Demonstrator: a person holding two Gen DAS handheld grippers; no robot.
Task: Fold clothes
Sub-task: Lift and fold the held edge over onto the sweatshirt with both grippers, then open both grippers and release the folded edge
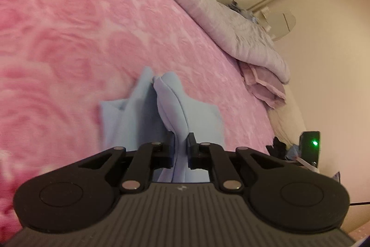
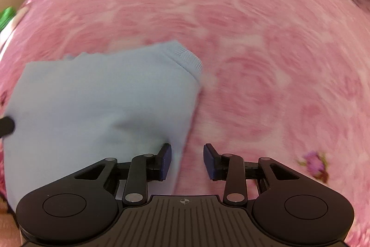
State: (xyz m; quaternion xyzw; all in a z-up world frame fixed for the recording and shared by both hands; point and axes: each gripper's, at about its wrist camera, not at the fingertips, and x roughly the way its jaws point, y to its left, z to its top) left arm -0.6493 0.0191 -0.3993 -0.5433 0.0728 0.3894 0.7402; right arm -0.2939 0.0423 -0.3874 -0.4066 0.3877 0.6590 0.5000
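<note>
Left tool [image 1: 180,145] pinching blue garment [image 1: 171,105]

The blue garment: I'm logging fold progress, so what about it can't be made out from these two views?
- Left wrist view: the left gripper hides the blue garment near its pinched fold.
- Right wrist view: its left side runs past the frame edge; motion blur smears its right edge.
- Garment type: unclear, only a ribbed hem shows.

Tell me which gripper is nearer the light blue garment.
Left. The left gripper is clamped on the light blue garment; the right gripper is open beside its edge, holding nothing.
</note>
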